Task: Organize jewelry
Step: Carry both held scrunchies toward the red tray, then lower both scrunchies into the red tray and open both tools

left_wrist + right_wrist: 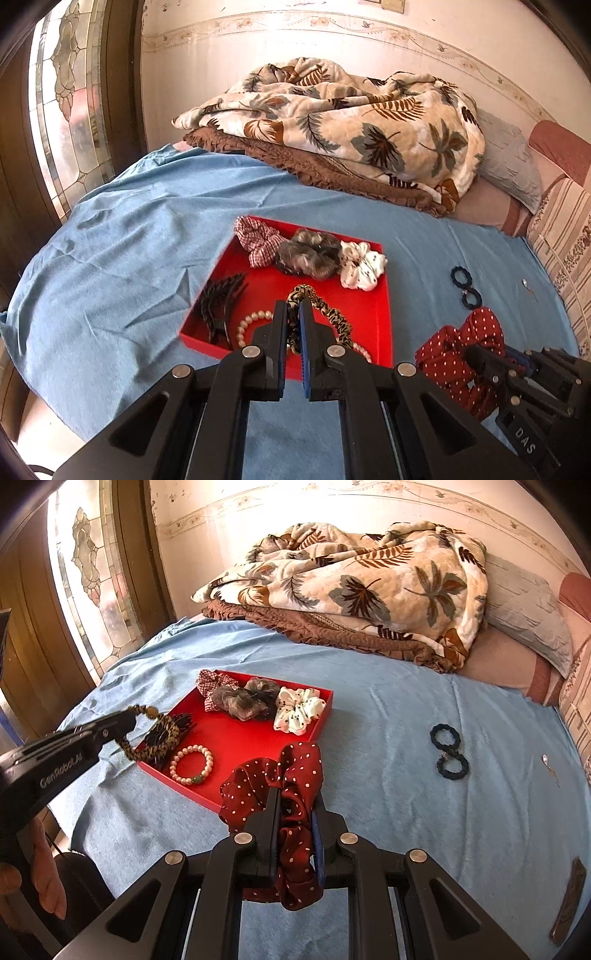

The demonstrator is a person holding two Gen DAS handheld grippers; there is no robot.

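On the bed's blue sheet (388,738), the left gripper (294,306), clamped on a leopard band (325,314), and the right gripper (295,812), pinching a dotted scrunchie (291,775), should release low over bare floor of the red tray (240,734).

Bright window glare, fisheye-curved edges
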